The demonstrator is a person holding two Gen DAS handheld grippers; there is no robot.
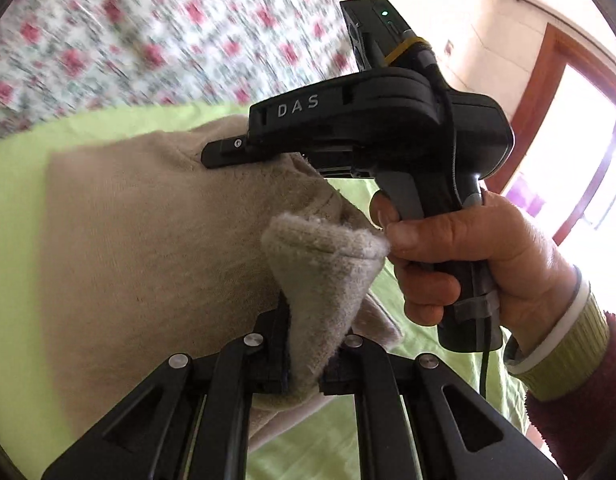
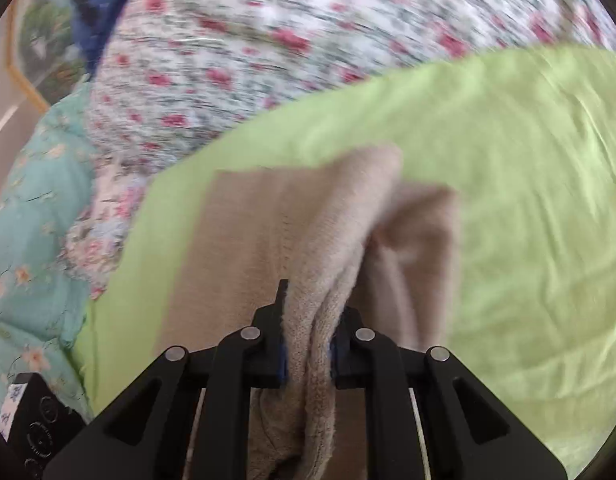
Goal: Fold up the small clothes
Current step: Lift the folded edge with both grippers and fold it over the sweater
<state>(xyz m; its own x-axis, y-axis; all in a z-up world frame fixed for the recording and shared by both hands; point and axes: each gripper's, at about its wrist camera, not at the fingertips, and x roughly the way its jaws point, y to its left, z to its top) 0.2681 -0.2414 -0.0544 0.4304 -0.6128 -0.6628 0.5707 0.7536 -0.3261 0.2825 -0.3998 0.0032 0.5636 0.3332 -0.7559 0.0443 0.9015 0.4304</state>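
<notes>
A small beige knit garment [image 1: 148,232] lies partly on a lime green sheet [image 1: 20,208]. My left gripper [image 1: 304,344] is shut on a bunched edge of the garment and lifts it. My right gripper [image 2: 308,344] is shut on another edge of the same garment [image 2: 292,220], which drapes forward over the green sheet [image 2: 527,200]. In the left wrist view the right gripper [image 1: 228,156] shows from the side, held by a hand [image 1: 467,256], its fingers clamped on the cloth.
A floral bedspread [image 2: 308,40] lies beyond the green sheet. A teal floral quilt [image 2: 32,220] is at the left. A doorway with a wooden frame [image 1: 547,92] is at the right in the left wrist view.
</notes>
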